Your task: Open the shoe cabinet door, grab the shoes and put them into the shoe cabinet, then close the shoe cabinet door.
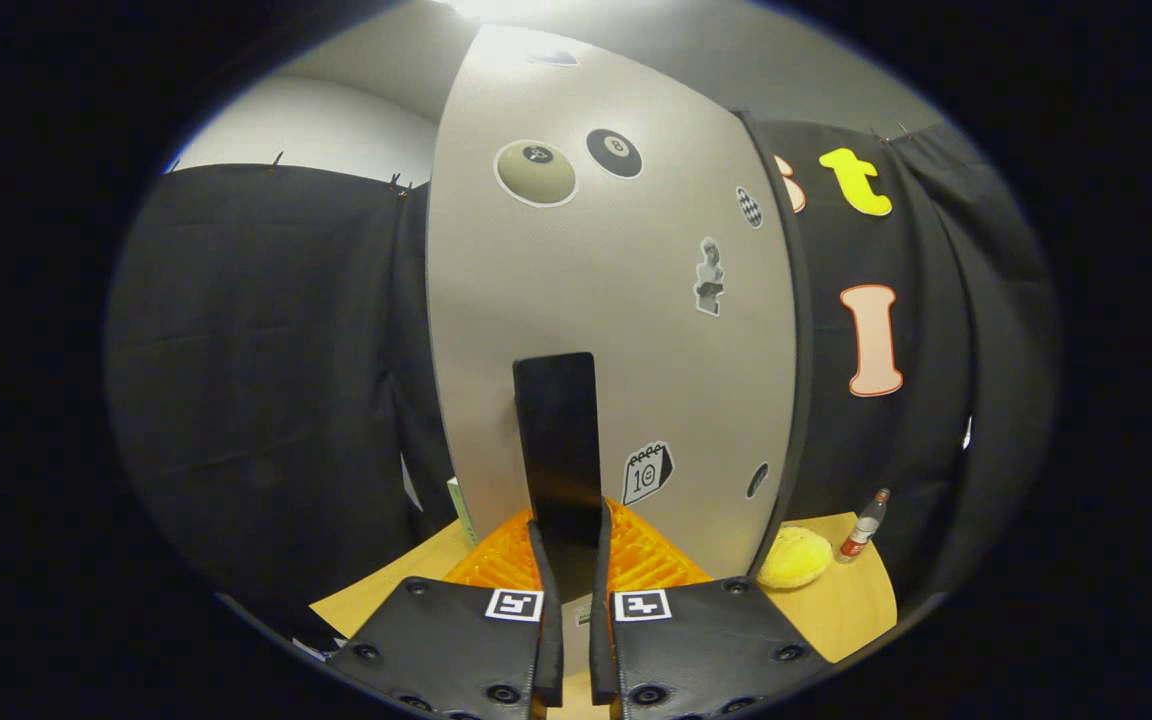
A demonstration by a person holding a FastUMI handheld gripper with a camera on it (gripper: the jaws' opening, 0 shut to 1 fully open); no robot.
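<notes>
Cabinet door (pixel 616 330), pale grey with stickers, stands upright straight ahead of the jaws (pixel 572 610), which are nearly closed around the foot of a dark upright handle (pixel 558 450) on the door; whether both press it I cannot tell. An orange crate (pixel 656 560) sits on the desk (pixel 836 600) under the door. Right of the door's edge lie a yellow round thing (pixel 794 558) and a small bottle (pixel 864 525). Black cloth closes both sides.
</notes>
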